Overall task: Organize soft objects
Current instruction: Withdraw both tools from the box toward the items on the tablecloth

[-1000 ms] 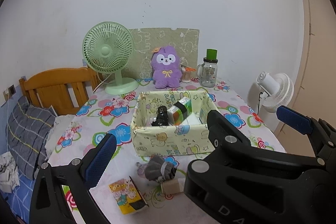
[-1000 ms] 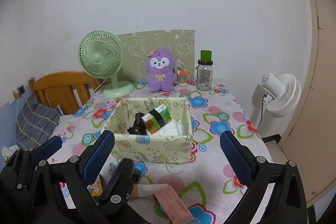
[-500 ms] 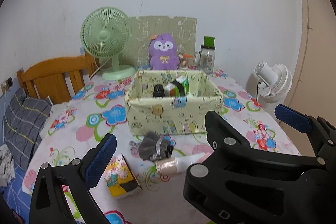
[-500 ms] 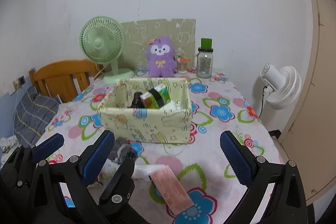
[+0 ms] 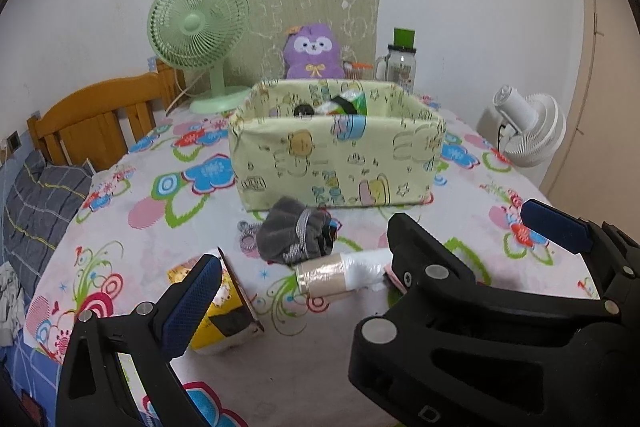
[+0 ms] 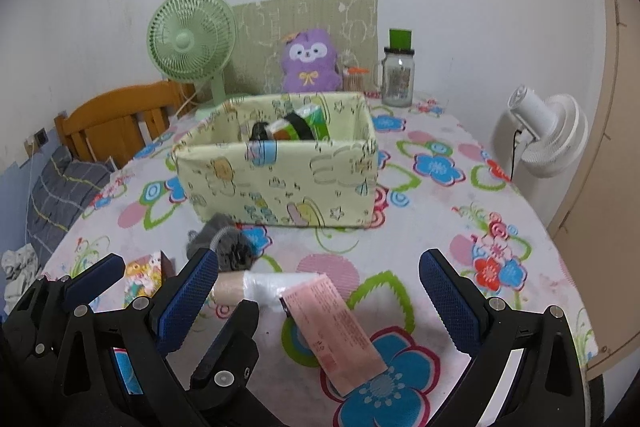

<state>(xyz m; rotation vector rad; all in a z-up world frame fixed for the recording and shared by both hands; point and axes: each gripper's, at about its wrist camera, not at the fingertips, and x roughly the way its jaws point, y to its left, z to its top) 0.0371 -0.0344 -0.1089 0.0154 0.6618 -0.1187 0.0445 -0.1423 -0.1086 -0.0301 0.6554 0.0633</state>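
Observation:
A grey rolled sock bundle [image 5: 294, 235] [image 6: 224, 241] lies on the flowered tablecloth just in front of the pale yellow fabric box [image 5: 336, 163] [image 6: 280, 183]. Nearer to me lies a beige roll wrapped in clear plastic [image 5: 340, 273] [image 6: 260, 285], with a pink packet [image 6: 336, 327] beside it. A purple plush toy [image 5: 314, 51] [image 6: 308, 61] sits at the back against the wall. My left gripper [image 5: 316, 283] is open above the roll and holds nothing. My right gripper [image 6: 318, 301] is open over the roll and pink packet, and is empty too. The two grippers overlap side by side.
A yellow tissue packet [image 5: 222, 311] lies at the front left. The box holds a green packet and dark items. Behind it stand a green desk fan [image 5: 200, 31] and a glass jar [image 5: 402, 67]. A white fan [image 5: 528, 131] stands beyond the table's right edge, a wooden headboard [image 5: 100, 115] to the left.
Both grippers have come down and forward toward the table. The box, sock bundle and roll now sit closer and lower in view. Both stay open and empty.

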